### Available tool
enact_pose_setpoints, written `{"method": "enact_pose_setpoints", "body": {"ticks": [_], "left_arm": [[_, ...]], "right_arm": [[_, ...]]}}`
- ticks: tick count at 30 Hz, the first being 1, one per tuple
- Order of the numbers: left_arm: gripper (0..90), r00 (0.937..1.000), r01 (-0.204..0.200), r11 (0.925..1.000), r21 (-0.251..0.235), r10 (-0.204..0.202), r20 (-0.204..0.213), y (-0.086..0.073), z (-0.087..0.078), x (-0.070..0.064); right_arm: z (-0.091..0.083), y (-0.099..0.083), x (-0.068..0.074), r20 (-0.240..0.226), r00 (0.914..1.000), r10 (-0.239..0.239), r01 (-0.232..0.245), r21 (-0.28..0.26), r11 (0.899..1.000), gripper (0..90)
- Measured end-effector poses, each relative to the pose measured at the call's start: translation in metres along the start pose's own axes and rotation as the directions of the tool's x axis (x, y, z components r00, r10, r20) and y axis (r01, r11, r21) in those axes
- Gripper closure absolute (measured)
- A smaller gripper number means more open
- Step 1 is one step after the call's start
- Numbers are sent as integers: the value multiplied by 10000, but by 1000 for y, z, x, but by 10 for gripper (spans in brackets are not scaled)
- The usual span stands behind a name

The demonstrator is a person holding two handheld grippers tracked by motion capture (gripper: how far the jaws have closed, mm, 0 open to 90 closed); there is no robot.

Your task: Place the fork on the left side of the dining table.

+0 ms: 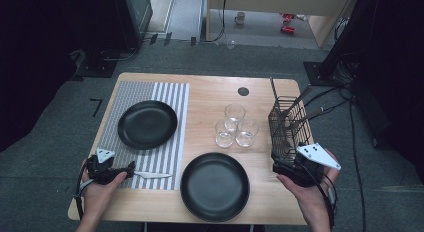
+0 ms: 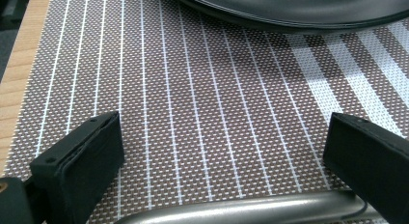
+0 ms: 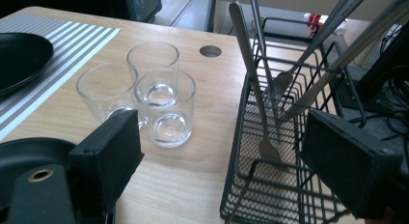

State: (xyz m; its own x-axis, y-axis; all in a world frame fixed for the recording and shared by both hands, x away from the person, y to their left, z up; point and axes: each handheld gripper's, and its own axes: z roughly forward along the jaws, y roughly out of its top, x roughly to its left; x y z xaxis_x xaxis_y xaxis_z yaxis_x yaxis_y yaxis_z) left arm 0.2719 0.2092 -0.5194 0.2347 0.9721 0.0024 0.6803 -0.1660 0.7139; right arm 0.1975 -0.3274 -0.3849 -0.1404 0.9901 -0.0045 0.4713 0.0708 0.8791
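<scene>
No readable text, brand, number or label is found anywhere here. The only thing close to a sign is a dark L-shaped corner mark (image 1: pixel 96 106) taped or painted on the grey floor, at about 9 o'clock from the table (image 1: pixel 210 89). The red cans at 12 o'clock are too blurred to be read.

left gripper (image 1: pixel 131 168): jaws spread over the knife (image 1: pixel 152 175) on the striped mat (image 1: pixel 172 94), black plate (image 1: pixel 147 124) close ahead | right gripper (image 3: pixel 226 175): jaws wide, wire basket (image 3: pixel 289 185) of upright cutlery between them, three glasses (image 3: pixel 149 91) to its left | bare wood (image 1: pixel 205 94) behind the glasses is open
</scene>
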Motion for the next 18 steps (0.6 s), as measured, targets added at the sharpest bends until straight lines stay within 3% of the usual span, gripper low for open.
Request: {"method": "enact_pose_setpoints", "body": {"ticks": [18], "left_arm": [[7,10000,-34,10000,-9,34,23,0,0,0]], "right_arm": [[28,33,4,27,9998,-218,219,-244,9995,195]]}}
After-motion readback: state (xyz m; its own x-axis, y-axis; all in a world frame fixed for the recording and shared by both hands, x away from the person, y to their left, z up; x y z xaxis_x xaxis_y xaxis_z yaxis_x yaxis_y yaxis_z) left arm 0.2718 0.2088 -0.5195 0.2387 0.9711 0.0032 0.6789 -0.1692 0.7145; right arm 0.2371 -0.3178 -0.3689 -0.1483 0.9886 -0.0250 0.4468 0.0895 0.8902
